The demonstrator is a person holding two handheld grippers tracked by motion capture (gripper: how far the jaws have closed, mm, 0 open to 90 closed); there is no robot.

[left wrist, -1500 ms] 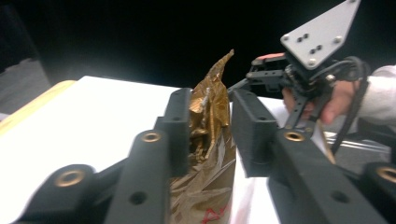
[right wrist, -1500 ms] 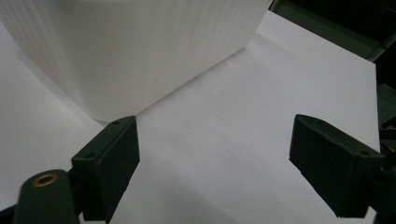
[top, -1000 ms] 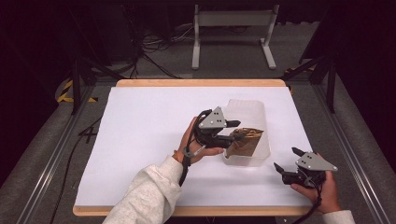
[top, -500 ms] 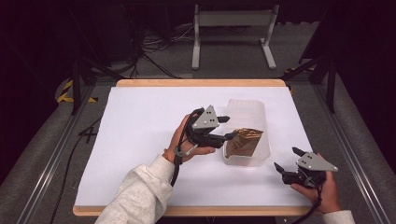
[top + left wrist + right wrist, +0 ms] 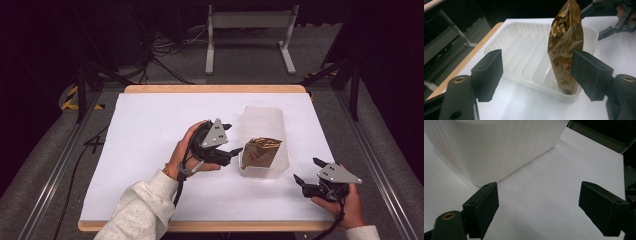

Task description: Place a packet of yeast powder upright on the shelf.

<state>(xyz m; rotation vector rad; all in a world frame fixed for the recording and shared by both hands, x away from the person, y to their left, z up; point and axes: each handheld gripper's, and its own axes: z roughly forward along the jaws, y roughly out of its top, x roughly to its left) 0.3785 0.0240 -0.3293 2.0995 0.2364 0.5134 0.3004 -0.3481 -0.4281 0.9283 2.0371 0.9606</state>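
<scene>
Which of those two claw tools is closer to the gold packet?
The left gripper: its open jaws sit just outside the tray holding the gold packet. The right gripper rests farther off, near the table's front edge.

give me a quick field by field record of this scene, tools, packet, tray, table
left tool: open, jaws empty, just left of the tray, pointing at the packet
right tool: open, empty, low over the table's near right corner, apart from the tray
crinkled gold foil packet: inside the tray at its near end, held by neither tool
translucent white ribbed plastic tray: on the table, right of centre
white-covered table with wooden edge: bears the tray
</scene>
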